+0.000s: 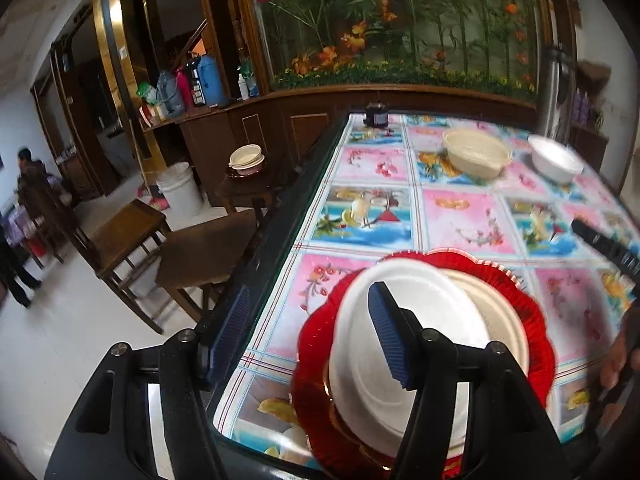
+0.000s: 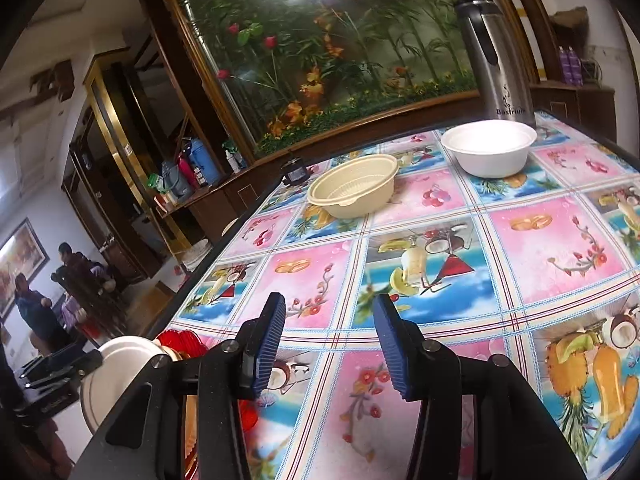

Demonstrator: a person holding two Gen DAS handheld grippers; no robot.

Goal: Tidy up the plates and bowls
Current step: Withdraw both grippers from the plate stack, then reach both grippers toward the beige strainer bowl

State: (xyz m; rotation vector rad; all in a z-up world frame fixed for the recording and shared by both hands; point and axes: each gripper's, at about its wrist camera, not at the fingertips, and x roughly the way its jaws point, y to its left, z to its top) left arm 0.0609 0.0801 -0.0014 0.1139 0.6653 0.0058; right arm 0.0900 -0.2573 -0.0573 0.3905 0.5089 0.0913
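At the table's near left corner lies a red scalloped plate (image 1: 536, 320) with a white bowl (image 1: 420, 312) stacked on it. My left gripper (image 1: 308, 332) hovers open over that stack. Its right pad is above the bowl, its left pad is out past the table edge, and neither presses on anything. My right gripper (image 2: 332, 344) is open over the bare tablecloth, with nothing between its fingers. Farther back stand a cream ribbed bowl (image 2: 354, 186) and a second white bowl (image 2: 490, 148). The red plate (image 2: 180, 340) and its bowl (image 2: 116, 368) show at the lower left of the right wrist view.
A steel thermos jug (image 2: 496, 60) stands at the back right behind the white bowl. A small dark jar (image 2: 294, 172) sits at the far table edge. Wooden chairs (image 1: 200, 256) and a white bucket (image 1: 180, 192) stand left of the table. People stand far off at the left.
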